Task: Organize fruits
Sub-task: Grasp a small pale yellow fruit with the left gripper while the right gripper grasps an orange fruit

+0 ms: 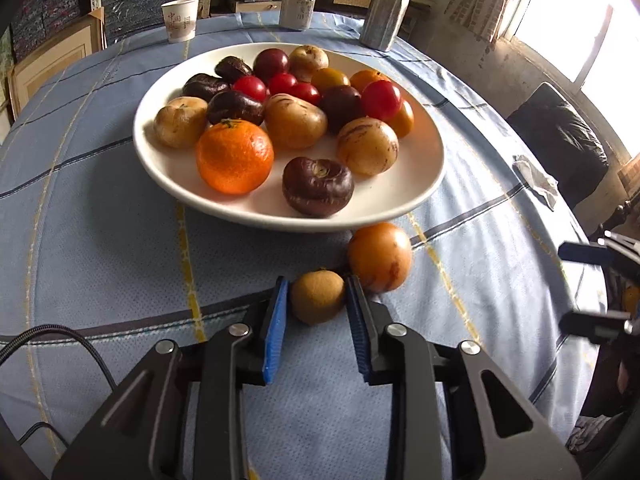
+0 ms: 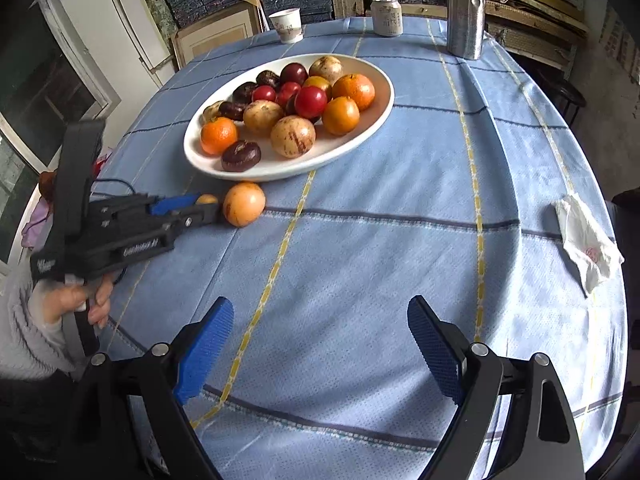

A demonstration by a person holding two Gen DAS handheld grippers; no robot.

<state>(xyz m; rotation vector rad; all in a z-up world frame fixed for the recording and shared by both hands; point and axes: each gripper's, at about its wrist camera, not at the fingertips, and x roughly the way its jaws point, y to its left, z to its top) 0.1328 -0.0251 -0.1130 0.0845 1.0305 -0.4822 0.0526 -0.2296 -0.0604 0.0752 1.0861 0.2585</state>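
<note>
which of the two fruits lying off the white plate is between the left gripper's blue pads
The small brown fuzzy fruit, clamped by the left gripper. The larger smooth orange-yellow fruit sits free on the blue tablecloth beside the white plate.

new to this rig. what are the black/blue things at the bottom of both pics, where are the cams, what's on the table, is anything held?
No robot: a person holds a handheld claw in each hand, with a fisheye camera on each looking along its fingers. The left-hand view shows the left claw shut on a small brown fruit on the tablecloth, beside a loose orange fruit. The right-hand view shows the right claw open and empty. A white plate holds mixed fruit. A paper cup, can, metal bottle and crumpled napkin are also on the table.
</note>
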